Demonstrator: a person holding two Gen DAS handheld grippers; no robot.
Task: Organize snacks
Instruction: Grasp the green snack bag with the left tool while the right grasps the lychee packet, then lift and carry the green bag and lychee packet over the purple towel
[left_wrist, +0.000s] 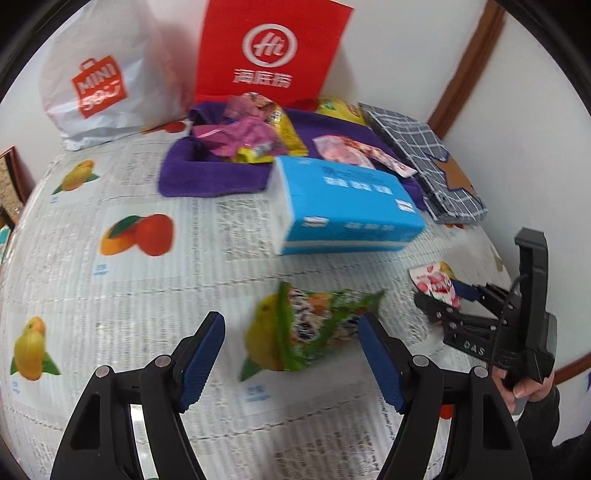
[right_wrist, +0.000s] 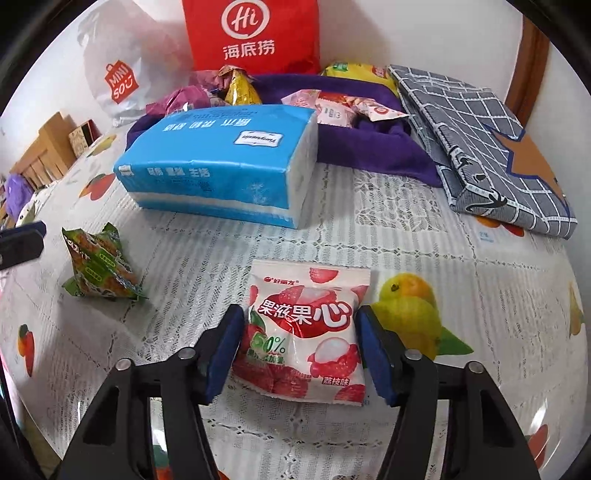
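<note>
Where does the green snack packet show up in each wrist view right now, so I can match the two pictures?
Left wrist: the green snack packet lies low and centre, just ahead of the left gripper, nearer its right-hand finger.
Right wrist: it lies at the left edge, to the left of the right gripper.
Shared landmark: the blue tissue pack, behind it in both.

This looks like a room in a home: the desk (right_wrist: 388, 229) wears a lace-patterned cover printed with oranges and pears, pushed up against a plain white wall (right_wrist: 424, 33) with brown wooden trim (right_wrist: 532, 70). Shopping bags lean on that wall, a white plastic one (left_wrist: 107, 74) and a red paper one (left_wrist: 273, 51), beside a folded purple towel (left_wrist: 207, 173), a blue pack of tissues (right_wrist: 221, 162) and a folded checked cloth (right_wrist: 480, 147). Cardboard boxes (right_wrist: 48, 147) stand at the far left edge
</note>
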